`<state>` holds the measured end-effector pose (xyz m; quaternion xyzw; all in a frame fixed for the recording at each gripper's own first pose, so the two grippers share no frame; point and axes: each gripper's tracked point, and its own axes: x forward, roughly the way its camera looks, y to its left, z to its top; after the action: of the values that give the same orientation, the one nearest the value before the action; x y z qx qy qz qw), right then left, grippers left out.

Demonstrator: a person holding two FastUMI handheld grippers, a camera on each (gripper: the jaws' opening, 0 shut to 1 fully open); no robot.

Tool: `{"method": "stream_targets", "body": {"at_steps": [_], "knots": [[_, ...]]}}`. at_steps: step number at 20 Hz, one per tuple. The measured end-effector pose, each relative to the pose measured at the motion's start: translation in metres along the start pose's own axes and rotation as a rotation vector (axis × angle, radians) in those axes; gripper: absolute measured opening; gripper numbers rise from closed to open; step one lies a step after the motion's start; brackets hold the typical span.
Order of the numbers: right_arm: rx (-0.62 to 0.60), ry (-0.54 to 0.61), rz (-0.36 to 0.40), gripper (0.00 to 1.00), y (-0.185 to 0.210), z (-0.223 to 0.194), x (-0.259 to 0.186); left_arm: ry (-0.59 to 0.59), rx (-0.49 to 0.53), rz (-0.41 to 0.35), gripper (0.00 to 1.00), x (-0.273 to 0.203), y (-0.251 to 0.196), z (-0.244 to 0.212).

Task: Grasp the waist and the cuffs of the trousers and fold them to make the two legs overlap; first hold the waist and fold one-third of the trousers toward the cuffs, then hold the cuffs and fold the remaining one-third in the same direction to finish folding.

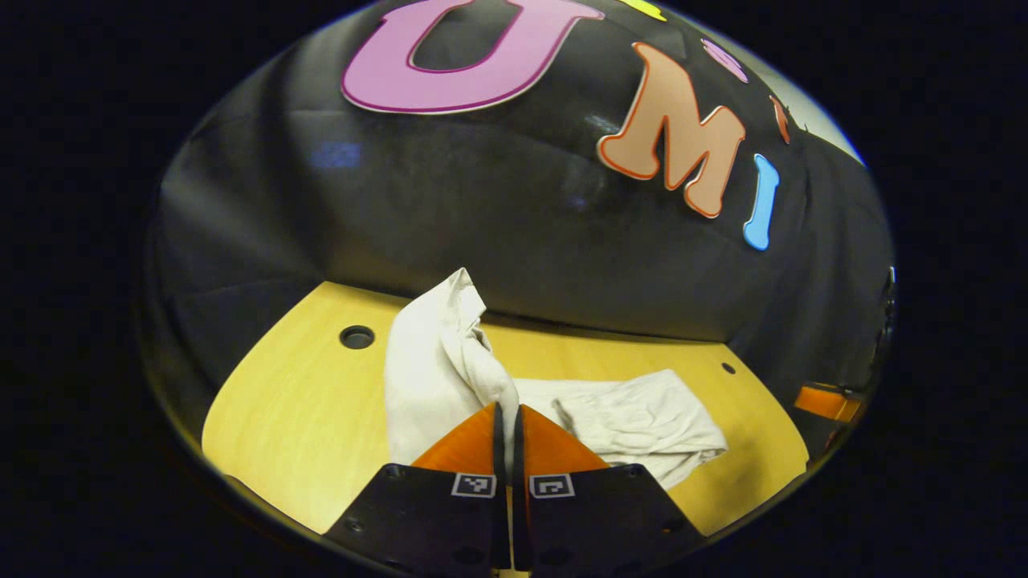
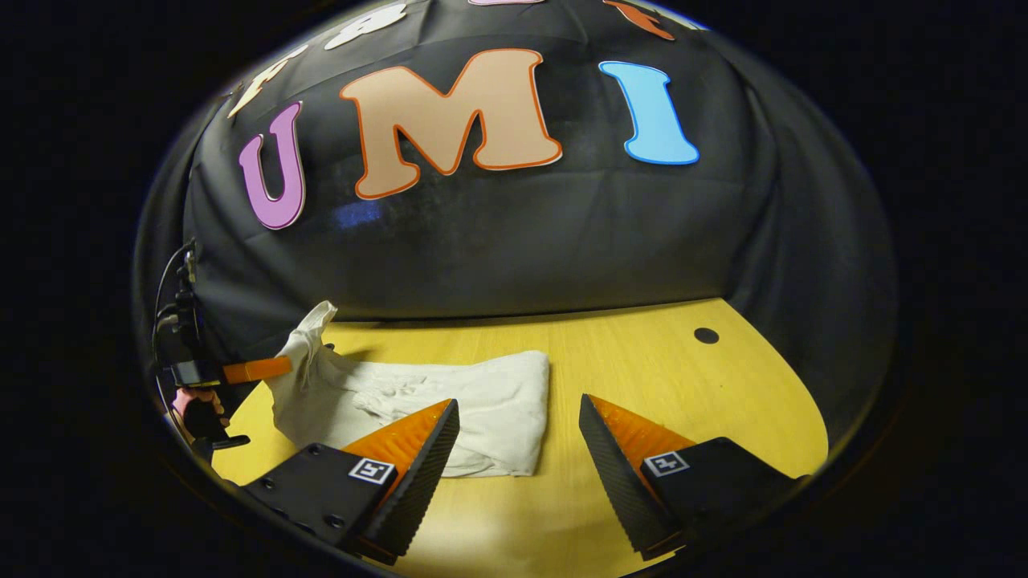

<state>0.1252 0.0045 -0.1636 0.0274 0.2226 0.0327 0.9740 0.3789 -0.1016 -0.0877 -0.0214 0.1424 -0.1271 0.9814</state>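
Note:
White trousers (image 1: 626,421) lie folded on the yellow wooden table (image 1: 305,417). My left gripper (image 1: 507,411) is shut on one end of them and lifts that end into a standing peak (image 1: 446,345). In the right gripper view the trousers (image 2: 482,409) stretch across the table's left half. Their raised end (image 2: 309,333) hangs from the left gripper (image 2: 257,369) at the far left, with a hand (image 2: 197,401) below it. My right gripper (image 2: 518,417) stands open above the table near the trousers' right edge, with nothing between its fingers.
The table has a round hole at the back left (image 1: 356,337) and a small one at the back right (image 1: 728,368). Black cloth (image 2: 514,241) walls the booth behind the table. Bare tabletop (image 2: 683,377) lies to the right of the trousers.

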Motion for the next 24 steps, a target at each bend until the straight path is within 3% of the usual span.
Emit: {"method": "stream_targets", "body": {"at_steps": [3, 4, 9, 12, 13, 14, 19, 20, 21, 23, 24], "knots": [[-0.004, 0.004, -0.001, 0.97, -0.025, -0.002, -0.008, -0.028, 0.02, -0.047, 0.01, 0.01, -0.052, 0.013], [-0.002, 0.006, -0.001, 0.93, -0.035, -0.003, -0.01, -0.038, 0.028, -0.063, 0.01, 0.012, -0.069, 0.016], [0.001, 0.02, -0.019, 0.96, -0.078, -0.011, -0.021, -0.031, 0.09, -0.123, 0.01, 0.028, -0.15, 0.017], [0.004, 0.022, -0.029, 0.96, -0.098, -0.015, -0.025, 0.01, 0.116, -0.152, 0.01, 0.036, -0.185, -0.007], [0.007, 0.022, -0.032, 0.92, -0.103, -0.016, -0.026, 0.021, 0.131, -0.15, 0.01, 0.039, -0.193, -0.015], [0.01, 0.024, -0.034, 0.96, -0.107, -0.018, -0.028, 0.032, 0.155, -0.144, 0.01, 0.044, -0.2, -0.024], [0.004, 0.032, -0.043, 0.96, -0.117, -0.024, -0.035, 0.137, 0.278, -0.166, 0.02, 0.051, -0.226, -0.085], [0.005, 0.032, -0.041, 0.92, -0.115, -0.024, -0.036, 0.159, 0.29, -0.177, 0.05, 0.054, -0.235, -0.096], [0.006, 0.032, -0.039, 0.96, -0.114, -0.024, -0.037, 0.178, 0.289, -0.188, 0.08, 0.055, -0.236, -0.105], [0.004, 0.03, -0.032, 0.97, -0.11, -0.023, -0.039, 0.202, 0.247, -0.218, 0.24, 0.051, -0.244, -0.118], [0.004, 0.027, -0.028, 0.97, -0.106, -0.023, -0.041, 0.2, 0.213, -0.244, 0.39, 0.047, -0.251, -0.118]]}}
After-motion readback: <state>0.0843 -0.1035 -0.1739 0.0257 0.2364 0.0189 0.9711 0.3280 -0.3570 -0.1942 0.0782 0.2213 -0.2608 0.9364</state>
